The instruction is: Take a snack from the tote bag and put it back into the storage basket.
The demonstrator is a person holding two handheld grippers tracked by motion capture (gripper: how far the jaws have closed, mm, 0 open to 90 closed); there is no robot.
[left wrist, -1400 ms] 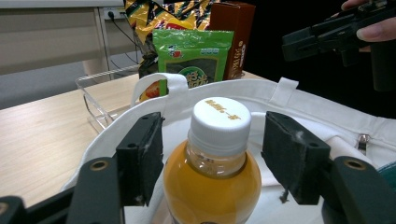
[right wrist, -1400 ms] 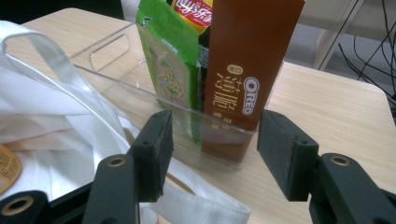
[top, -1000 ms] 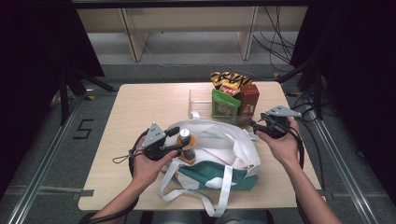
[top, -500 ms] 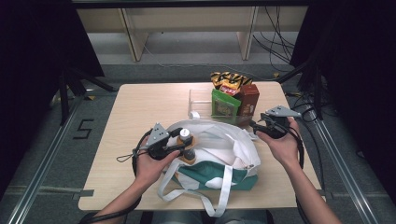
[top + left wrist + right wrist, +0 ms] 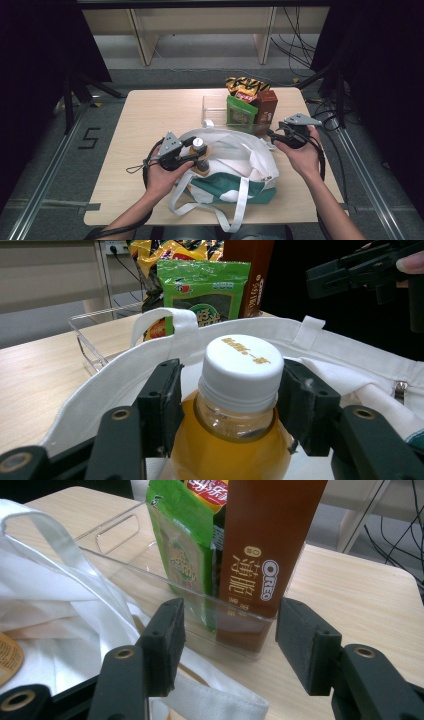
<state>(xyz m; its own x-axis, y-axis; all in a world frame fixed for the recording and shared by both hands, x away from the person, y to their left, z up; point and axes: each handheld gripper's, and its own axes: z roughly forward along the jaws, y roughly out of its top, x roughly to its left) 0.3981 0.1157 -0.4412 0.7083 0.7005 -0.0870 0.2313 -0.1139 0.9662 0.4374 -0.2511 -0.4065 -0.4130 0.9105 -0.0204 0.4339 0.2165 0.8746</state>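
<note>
A bottle (image 5: 199, 146) of amber drink with a white cap (image 5: 242, 365) stands upright at the left of the mouth of a white and green tote bag (image 5: 235, 160). My left gripper (image 5: 200, 154) is shut on the bottle just below the cap. Its jaws have just been closing a little on the bottle. My right gripper (image 5: 271, 133) hangs open with nothing between its jaws. It is at the bag's right rim, facing a clear bin (image 5: 200, 610) and a brown Oreo box (image 5: 265, 545).
The clear bin (image 5: 212, 107) at the table's back holds a green packet (image 5: 240, 112), the Oreo box (image 5: 266, 105) and a yellow snack bag (image 5: 245, 86). Its left half holds nothing. Bag straps (image 5: 240, 200) trail toward the front edge. Bare tabletop (image 5: 145, 115) lies at the left.
</note>
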